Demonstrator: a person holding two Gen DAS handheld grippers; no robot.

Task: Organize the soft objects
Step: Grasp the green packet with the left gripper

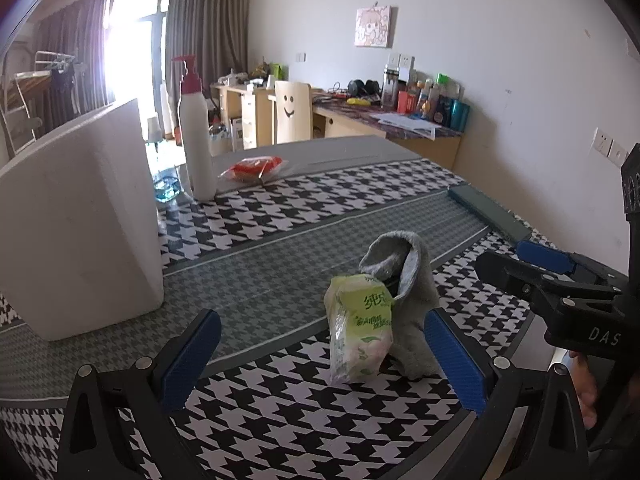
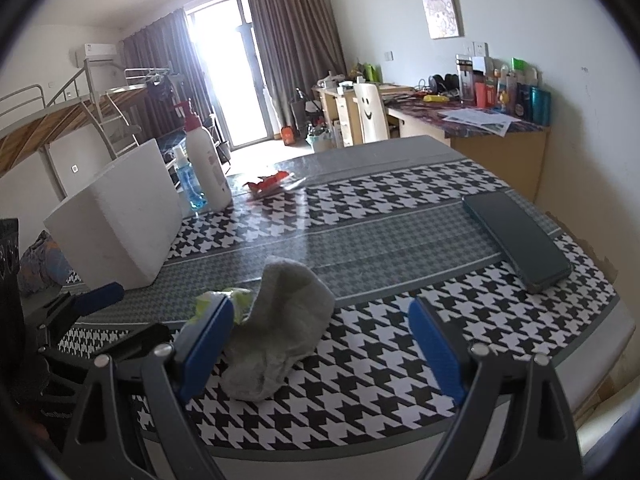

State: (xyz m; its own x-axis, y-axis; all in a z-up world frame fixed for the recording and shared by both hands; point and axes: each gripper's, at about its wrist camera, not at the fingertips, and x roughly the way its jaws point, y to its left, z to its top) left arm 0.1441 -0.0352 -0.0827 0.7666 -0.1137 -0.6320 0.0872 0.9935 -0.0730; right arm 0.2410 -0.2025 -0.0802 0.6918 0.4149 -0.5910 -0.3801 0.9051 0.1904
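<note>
A grey sock (image 1: 408, 300) stands crumpled on the houndstooth tablecloth, leaning against a green tissue pack (image 1: 358, 332). My left gripper (image 1: 324, 360) is open, and both lie between its blue pads, close to the right one. My right gripper (image 2: 320, 344) is open around the sock (image 2: 276, 328), with the tissue pack (image 2: 236, 300) peeking out behind its left pad. The right gripper also shows at the right of the left wrist view (image 1: 532, 268).
A white foam box (image 1: 76, 228) stands at the left of the table. Behind it are a white pump bottle (image 1: 196, 140), a blue spray bottle (image 2: 188, 180) and a red snack packet (image 1: 256, 168). A dark phone (image 2: 516, 236) lies at the right edge.
</note>
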